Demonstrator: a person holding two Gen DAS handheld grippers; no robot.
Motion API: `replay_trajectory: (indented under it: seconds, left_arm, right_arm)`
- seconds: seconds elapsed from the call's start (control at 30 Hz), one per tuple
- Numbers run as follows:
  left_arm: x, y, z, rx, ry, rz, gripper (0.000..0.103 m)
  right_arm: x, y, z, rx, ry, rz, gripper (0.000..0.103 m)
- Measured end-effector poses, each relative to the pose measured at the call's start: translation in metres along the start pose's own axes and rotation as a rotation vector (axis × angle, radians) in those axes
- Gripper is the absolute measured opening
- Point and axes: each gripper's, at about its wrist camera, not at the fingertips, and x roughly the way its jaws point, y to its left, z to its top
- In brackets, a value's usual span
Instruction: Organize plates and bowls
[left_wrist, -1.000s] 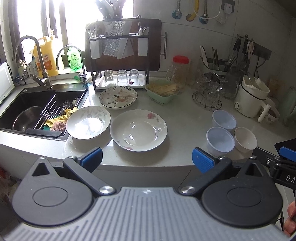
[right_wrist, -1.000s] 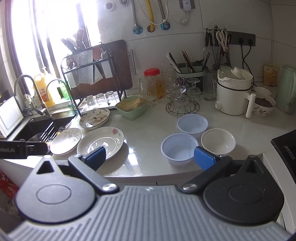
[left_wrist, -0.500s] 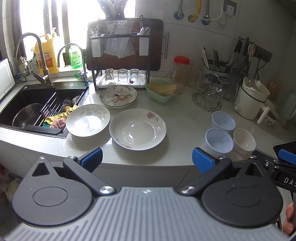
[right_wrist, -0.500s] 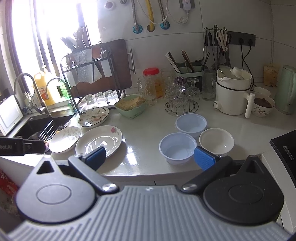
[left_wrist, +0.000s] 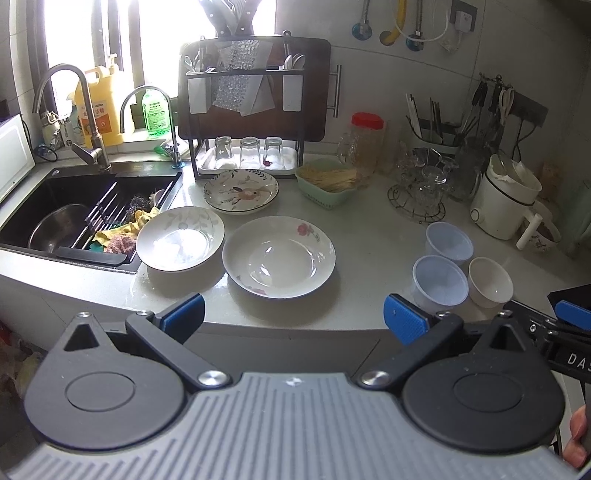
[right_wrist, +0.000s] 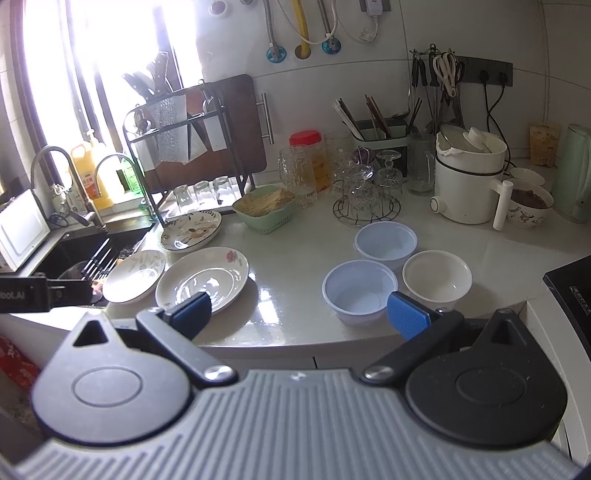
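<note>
Three plates lie on the white counter: a large flowered plate (left_wrist: 279, 257) (right_wrist: 202, 278), a leaf-patterned plate (left_wrist: 180, 238) (right_wrist: 134, 271) beside the sink, and a rabbit-patterned plate (left_wrist: 241, 190) (right_wrist: 191, 229) behind them. To the right stand two pale blue bowls (left_wrist: 440, 285) (right_wrist: 359, 291), (left_wrist: 449, 243) (right_wrist: 385, 240) and a white bowl (left_wrist: 490, 282) (right_wrist: 437, 276). My left gripper (left_wrist: 293, 318) is open, held short of the counter edge in front of the large plate. My right gripper (right_wrist: 300, 314) is open too, just before the near blue bowl. Nothing is between either pair of fingers.
A black sink (left_wrist: 66, 210) with a metal bowl is at the left. A dish rack (left_wrist: 251, 110) with upturned glasses, a green basket (left_wrist: 327, 184), a glass stand (left_wrist: 421, 188), a white cooker (left_wrist: 506, 199) and a stove corner (right_wrist: 570, 291) line the counter.
Both views have shifted slightly, the counter items sitting a little lower and nearer. Both grippers stay open and no dish has moved.
</note>
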Motion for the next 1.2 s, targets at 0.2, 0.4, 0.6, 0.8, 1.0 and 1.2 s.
replay_trajectory:
  seconds: [0.2,0.4,0.6,0.8,1.0,1.2]
  left_arm:
    - [0.001,0.0,0.002,-0.001,0.008,0.002,0.103]
    - [0.01,-0.001,0.004,0.01,0.013,-0.002,0.103]
    - [0.02,0.002,0.016,0.025,0.0,-0.013,0.103]
    - [0.035,0.006,0.025,0.024,0.013,0.004,0.103]
    - [0.045,0.011,0.036,0.013,0.018,0.016,0.103]
    - [0.056,0.009,0.043,0.02,0.03,0.023,0.103]
  right_arm:
    - [0.004,0.0,0.004,-0.012,0.006,0.011,0.103]
    - [0.011,0.002,0.007,-0.002,-0.003,0.0,0.103]
    - [0.02,0.004,0.008,-0.01,0.005,0.011,0.103]
    - [0.031,0.008,0.014,-0.004,-0.006,0.012,0.103]
    - [0.039,0.005,0.018,0.014,-0.015,0.017,0.103]
    - [0.047,0.004,0.024,0.019,-0.006,0.03,0.103]
